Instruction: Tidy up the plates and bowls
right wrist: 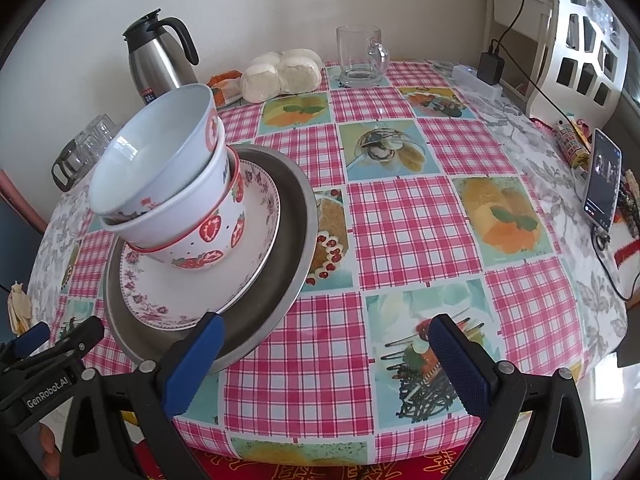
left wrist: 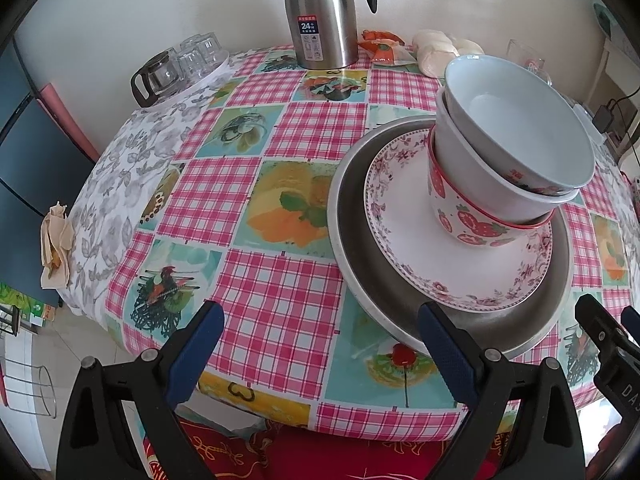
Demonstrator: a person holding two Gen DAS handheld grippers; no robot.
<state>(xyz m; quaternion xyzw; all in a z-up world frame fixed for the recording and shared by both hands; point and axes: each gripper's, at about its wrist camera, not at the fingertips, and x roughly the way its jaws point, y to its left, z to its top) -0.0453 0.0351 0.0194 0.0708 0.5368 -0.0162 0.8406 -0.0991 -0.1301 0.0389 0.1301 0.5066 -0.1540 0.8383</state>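
A stack stands on the checked tablecloth. At the bottom is a grey metal plate (left wrist: 360, 240) (right wrist: 288, 216), on it a floral-rimmed plate (left wrist: 400, 232) (right wrist: 256, 224). On that sits a strawberry bowl (left wrist: 468, 220) (right wrist: 208, 240), then a white bowl (left wrist: 480, 168) (right wrist: 192, 196) and, tilted on top, a pale blue-white bowl (left wrist: 520, 128) (right wrist: 156, 148). My left gripper (left wrist: 320, 320) is open at the table's near edge, left of the stack, holding nothing. My right gripper (right wrist: 326, 330) is open just right of the stack, holding nothing. Each gripper shows at the edge of the other's view.
A steel thermos jug (left wrist: 322, 16) (right wrist: 158, 60) stands at the back, with steamed buns (right wrist: 282, 70), a glass mug (right wrist: 360, 56), a glass pot and upturned glasses (left wrist: 176, 64). A phone (right wrist: 602, 180), charger and cables lie at the right edge.
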